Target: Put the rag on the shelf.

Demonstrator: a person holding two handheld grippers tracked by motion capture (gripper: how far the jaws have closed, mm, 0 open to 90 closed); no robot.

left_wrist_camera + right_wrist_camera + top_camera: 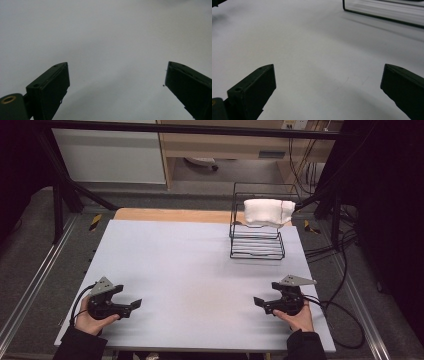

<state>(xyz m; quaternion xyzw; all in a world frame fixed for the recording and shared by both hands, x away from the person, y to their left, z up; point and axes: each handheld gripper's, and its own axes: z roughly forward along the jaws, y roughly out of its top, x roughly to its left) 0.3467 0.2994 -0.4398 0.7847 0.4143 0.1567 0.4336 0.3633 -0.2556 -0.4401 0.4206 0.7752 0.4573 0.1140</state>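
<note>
Jaws spread, empty, L gripper [136,304] & R gripper [259,302]; bare table [195,265] between; rack [257,239] far-right edge.

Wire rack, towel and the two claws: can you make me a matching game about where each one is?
Things:
1. white towel
2. wire rack
3. left claw
4. right claw

Places:
A. near the front left corner of the table, open, holding nothing
B. standing on the table at the far right
C. draped over the top of the rack
D. near the front right corner of the table, open, holding nothing

Pairs: 1-C, 2-B, 3-A, 4-D
</note>
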